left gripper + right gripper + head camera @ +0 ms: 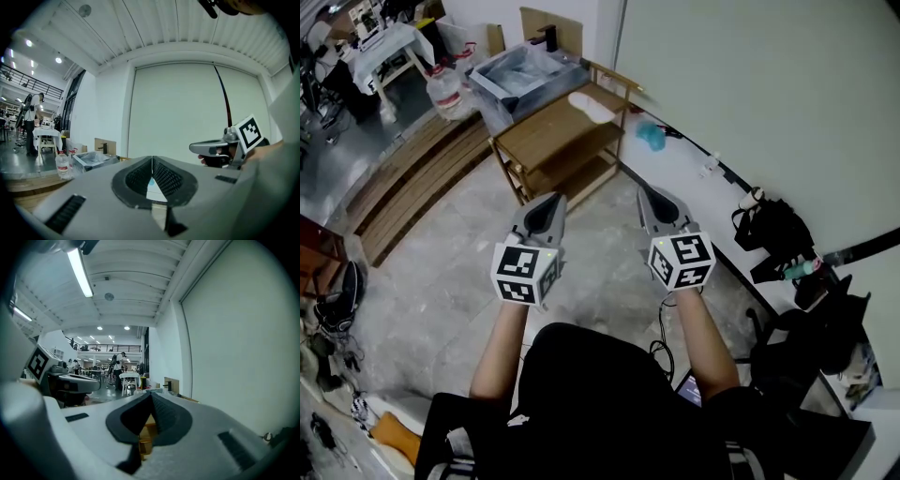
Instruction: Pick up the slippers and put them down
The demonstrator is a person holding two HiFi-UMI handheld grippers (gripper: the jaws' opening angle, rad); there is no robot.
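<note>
A pale slipper [593, 106] lies on the top board of a low wooden rack [546, 139] ahead of me. Both grippers hang over the stone floor, well short of the rack and side by side. My left gripper [555, 201] points at the rack's front, its jaws [152, 160] closed together with nothing between them. My right gripper [645, 191] is level beside it, jaws [151, 395] likewise closed and empty. Each gripper shows in the other's view: the right gripper [219, 148] and the left gripper [70, 380].
A grey bin lined with plastic [521, 69] and a water bottle [446, 94] stand behind the rack. Wooden planks [411, 178] lie to the left. A blue object [651, 135] sits on the floor by the white wall. Black bags and gear [780, 236] crowd the right.
</note>
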